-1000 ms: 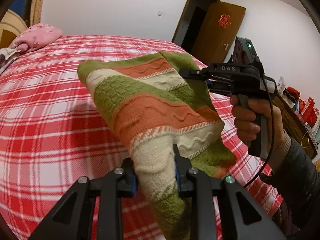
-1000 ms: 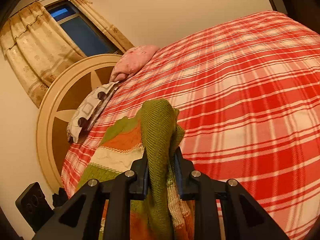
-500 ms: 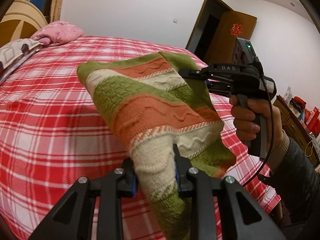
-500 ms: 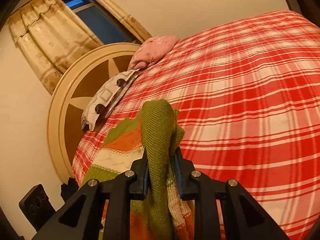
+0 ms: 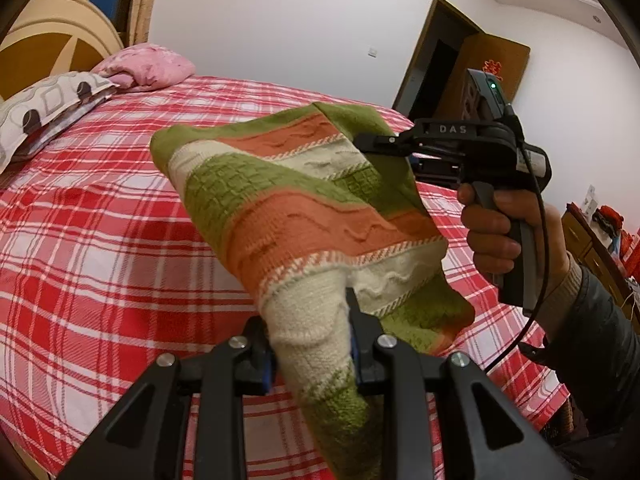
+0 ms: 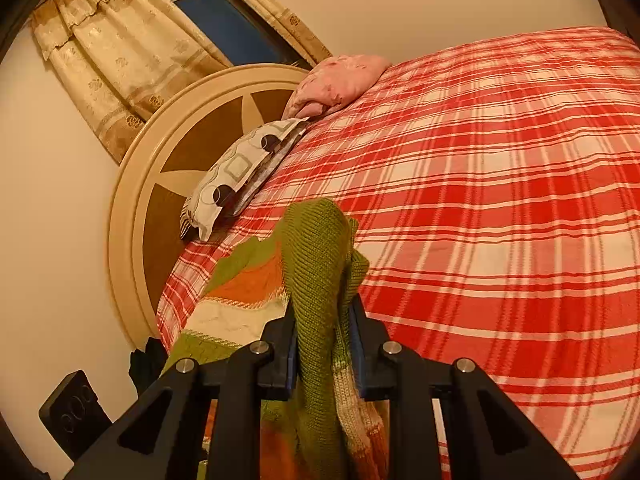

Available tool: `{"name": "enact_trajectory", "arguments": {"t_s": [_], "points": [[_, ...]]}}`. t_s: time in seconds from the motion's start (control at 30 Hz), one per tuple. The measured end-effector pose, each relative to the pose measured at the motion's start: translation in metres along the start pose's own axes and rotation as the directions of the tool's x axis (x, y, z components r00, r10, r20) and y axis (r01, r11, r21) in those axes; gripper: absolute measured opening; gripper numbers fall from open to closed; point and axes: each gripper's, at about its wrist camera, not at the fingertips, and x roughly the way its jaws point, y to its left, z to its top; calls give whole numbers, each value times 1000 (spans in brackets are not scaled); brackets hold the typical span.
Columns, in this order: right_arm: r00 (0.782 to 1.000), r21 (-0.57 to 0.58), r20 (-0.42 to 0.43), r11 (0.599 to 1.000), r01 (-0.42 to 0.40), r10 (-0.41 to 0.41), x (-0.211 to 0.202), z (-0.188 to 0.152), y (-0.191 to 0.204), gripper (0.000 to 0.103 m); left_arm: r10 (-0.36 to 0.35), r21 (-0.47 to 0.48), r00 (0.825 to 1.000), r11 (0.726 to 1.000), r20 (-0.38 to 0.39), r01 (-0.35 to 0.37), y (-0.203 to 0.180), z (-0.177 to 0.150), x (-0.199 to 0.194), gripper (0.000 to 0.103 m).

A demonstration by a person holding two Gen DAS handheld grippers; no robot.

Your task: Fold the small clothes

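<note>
Between the left gripper's (image 5: 310, 344) jaws a cream band of the striped knit sweater (image 5: 304, 200) sat clamped; the right gripper (image 6: 322, 336) pinched a green edge likewise. The sweater hung in the air beyond both, over the plaid bed (image 5: 100, 240). It looked soft, thick and droopy, best held by corners. Compared with a second earlier, both grips matched, while the patterned pillow (image 5: 44, 108) had come into view.

I see a chunky, ribbed knit sweater (image 5: 304, 200) in matt wool-like yarn above a woven plaid cotton bedspread (image 5: 100, 248). My left gripper (image 5: 310, 344) is matt black plastic with bright metal screws; the headboard (image 6: 136, 208) looks smooth, painted wood.
</note>
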Motion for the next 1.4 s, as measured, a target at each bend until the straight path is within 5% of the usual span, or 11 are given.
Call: {"name": "enact_trajectory", "arguments": {"t_s": [1.03, 1.13, 1.23, 1.4], "points": [[979, -24, -205, 1000, 5, -9, 125, -14, 25, 22, 41, -128, 997, 991, -69, -50, 77, -41, 4, 28], [971, -28, -228, 998, 62, -67, 136, -23, 14, 25, 42, -124, 995, 991, -91, -54, 84, -54, 12, 35], [972, -10, -211, 994, 106, -105, 125, -29, 4, 41, 50, -125, 996, 990, -77, -59, 85, -60, 8, 49], [988, -117, -85, 986, 117, -127, 64, -46, 24, 43, 66, -140, 997, 988, -34, -70, 90, -49, -8, 57]]}}
